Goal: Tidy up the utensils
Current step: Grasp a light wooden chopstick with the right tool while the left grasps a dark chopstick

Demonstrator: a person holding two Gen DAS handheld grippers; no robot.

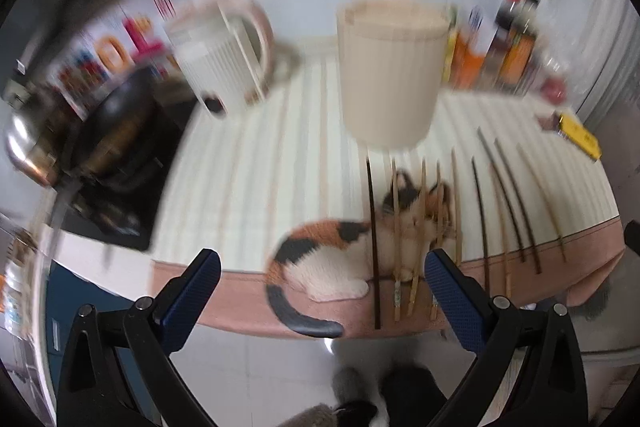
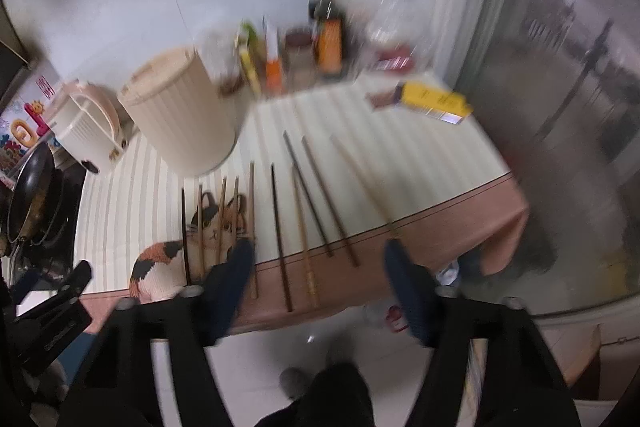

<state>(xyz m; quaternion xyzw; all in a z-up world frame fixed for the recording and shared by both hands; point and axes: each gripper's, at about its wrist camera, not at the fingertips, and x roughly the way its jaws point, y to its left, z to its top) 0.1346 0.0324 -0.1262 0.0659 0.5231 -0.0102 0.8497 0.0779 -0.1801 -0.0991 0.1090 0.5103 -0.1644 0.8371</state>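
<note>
Several chopsticks [image 1: 420,227], some dark and some pale wood, lie side by side on a striped tablecloth [image 1: 248,167], their ends near the pink front border. Behind them stands a cream ribbed container [image 1: 390,75]. My left gripper [image 1: 322,255] hovers open over the front edge, left of the chopstick row, with nothing between its fingers. In the right wrist view the same chopsticks [image 2: 302,227] and container [image 2: 184,115] show. My right gripper [image 2: 319,247] stands open above the near ends of the middle chopsticks and touches none.
A cream kettle [image 1: 224,59] and a black pan [image 1: 116,131] on a stove sit left. Sauce bottles [image 2: 328,39] line the back wall, and a yellow box [image 2: 436,101] lies at the back right. A cat picture [image 2: 160,259] is printed on the cloth. A person's legs [image 2: 332,387] show below.
</note>
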